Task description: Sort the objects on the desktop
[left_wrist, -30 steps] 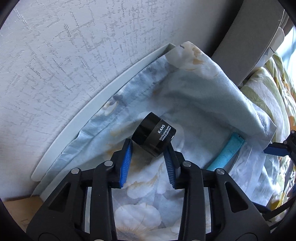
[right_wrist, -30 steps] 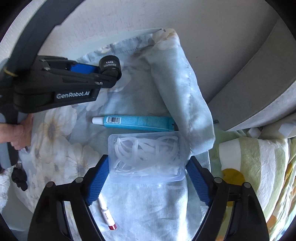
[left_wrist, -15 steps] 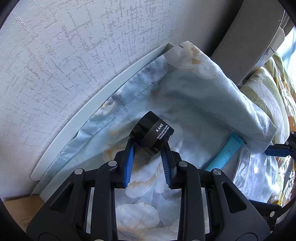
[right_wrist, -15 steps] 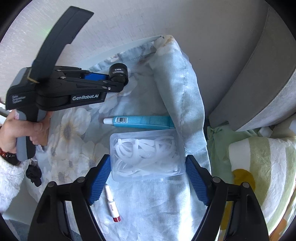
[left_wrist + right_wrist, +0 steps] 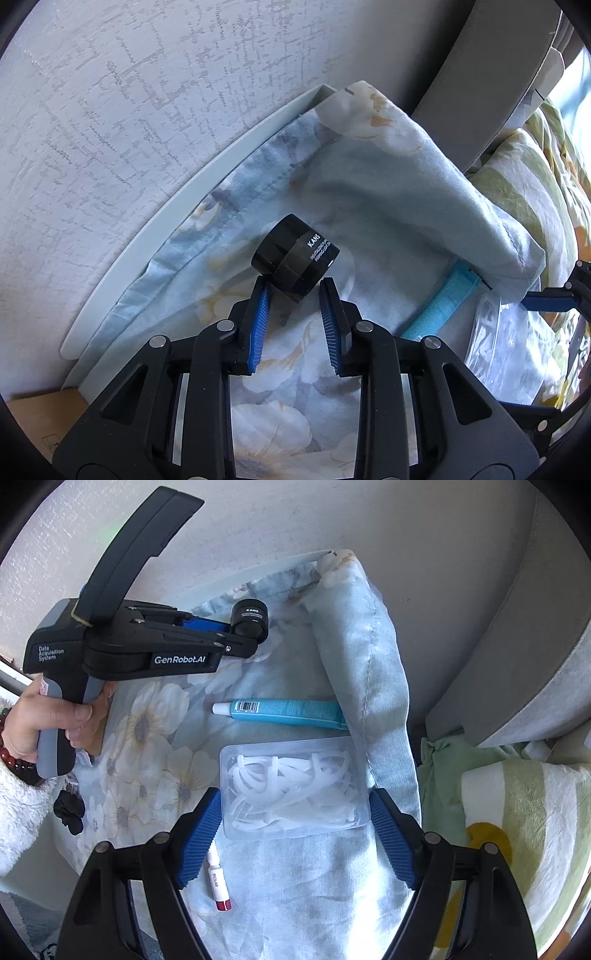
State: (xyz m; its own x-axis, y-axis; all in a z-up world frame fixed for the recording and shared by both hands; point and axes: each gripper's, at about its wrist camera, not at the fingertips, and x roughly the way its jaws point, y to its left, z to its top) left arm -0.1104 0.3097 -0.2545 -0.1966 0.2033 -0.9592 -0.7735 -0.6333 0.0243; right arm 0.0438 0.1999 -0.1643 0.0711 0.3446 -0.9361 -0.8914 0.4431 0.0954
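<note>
A floral cloth (image 5: pixel 155 746) covered the surface by the wall. My left gripper (image 5: pixel 293 295) had its fingers apart, the black jar (image 5: pixel 295 256) tilted at their tips. I judged I should push deeper before squeezing. My right gripper (image 5: pixel 295 819) stood wide apart around the clear box (image 5: pixel 293 786), not clamped.

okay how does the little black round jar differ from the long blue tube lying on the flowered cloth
The small black round jar is short and squat; the long light-blue tube is slim and stretched out. The jar sits tipped between the open left gripper's fingers; the tube lies flat, apart from either gripper. The jar is dark with white lettering; the tube has a white cap and a barcode. Both rest on the flowered blue cloth.
</note>
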